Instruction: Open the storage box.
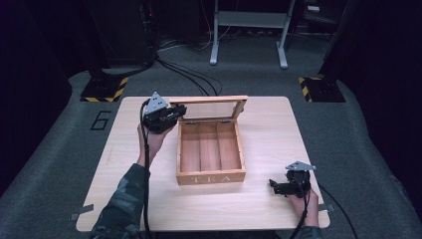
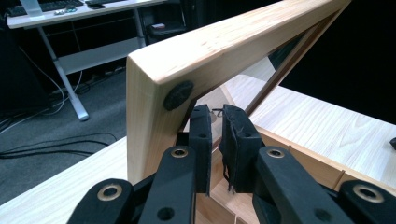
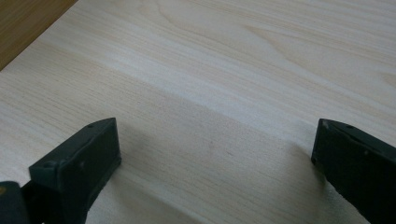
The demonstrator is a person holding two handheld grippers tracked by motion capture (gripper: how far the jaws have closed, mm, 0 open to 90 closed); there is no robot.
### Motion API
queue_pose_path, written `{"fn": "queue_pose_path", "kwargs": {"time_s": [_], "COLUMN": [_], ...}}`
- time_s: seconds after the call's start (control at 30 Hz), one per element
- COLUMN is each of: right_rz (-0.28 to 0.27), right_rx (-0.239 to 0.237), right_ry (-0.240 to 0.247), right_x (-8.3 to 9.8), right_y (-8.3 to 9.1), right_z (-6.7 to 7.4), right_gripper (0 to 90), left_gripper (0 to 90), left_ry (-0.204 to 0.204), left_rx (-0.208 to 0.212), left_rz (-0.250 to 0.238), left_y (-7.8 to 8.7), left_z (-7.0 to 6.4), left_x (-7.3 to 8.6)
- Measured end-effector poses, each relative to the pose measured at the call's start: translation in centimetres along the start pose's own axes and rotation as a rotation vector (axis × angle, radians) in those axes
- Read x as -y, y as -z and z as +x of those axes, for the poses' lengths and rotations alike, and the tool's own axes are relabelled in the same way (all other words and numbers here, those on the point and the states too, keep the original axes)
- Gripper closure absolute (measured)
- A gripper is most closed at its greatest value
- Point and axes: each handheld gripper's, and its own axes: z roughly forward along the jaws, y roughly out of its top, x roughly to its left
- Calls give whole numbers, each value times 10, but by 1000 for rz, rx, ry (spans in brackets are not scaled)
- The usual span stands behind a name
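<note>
A wooden box (image 1: 211, 177) lettered TEA stands open mid-table, showing three bare compartments. Its glass-paned lid (image 1: 209, 100) is raised at the back. My left gripper (image 1: 176, 110) is at the lid's left end. In the left gripper view the jaws (image 2: 217, 140) stand shut to a thin slit just under the lid's corner (image 2: 159, 79), beside a black bumper (image 2: 178, 94); I see nothing held between them. My right gripper (image 1: 272, 185) rests low near the table's front right. Its jaws (image 3: 215, 154) are spread wide open over bare wood.
The light wooden table (image 1: 268, 129) has free surface left, right and in front of the box. Cables trail from both grippers off the front edge. Beyond the table there are floor cables (image 1: 199, 79), hazard-taped stands (image 1: 104, 89) and a desk frame (image 1: 249, 30).
</note>
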Motion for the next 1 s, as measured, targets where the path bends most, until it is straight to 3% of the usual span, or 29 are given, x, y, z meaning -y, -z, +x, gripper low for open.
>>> {"fn": "queue_pose_path", "kwargs": {"time_s": [1.0], "right_rz": [0], "right_rx": [0], "right_ry": [0], "right_x": [0], "right_y": [0], "right_z": [0], "right_gripper": [7], "left_gripper": [816], "left_ry": [-2], "left_rx": [-3], "left_rz": [1], "left_y": [-1], "left_z": [1], "left_x": [-1]}}
